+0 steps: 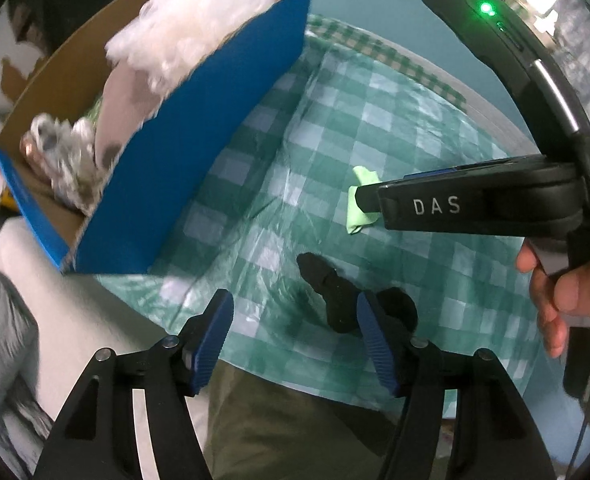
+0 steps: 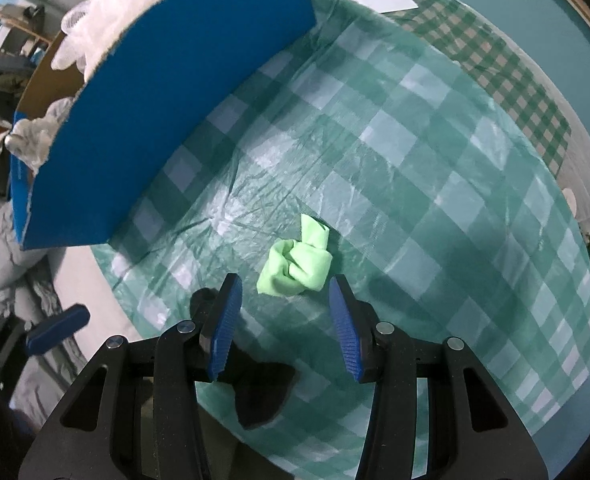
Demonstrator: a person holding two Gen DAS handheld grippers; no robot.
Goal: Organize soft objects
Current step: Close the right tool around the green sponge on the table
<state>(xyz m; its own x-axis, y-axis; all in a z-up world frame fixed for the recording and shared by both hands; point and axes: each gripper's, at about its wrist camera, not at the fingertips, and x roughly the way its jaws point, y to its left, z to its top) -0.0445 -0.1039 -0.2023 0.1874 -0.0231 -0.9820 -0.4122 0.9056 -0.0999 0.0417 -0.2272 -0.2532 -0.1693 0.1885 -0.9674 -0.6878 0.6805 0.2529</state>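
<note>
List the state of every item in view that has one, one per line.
Blue box: open-topped, holding white stuffing.
Green cloth: bunched on the tablecloth, not gripped.
Black cloth: crumpled, lying free.
Left tongs: open, empty.
Right tongs: open above the green cloth.

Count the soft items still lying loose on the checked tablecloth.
2: a green cloth mid-table and a black sock near the table's front edge. Others may hide behind the blue box.
</note>
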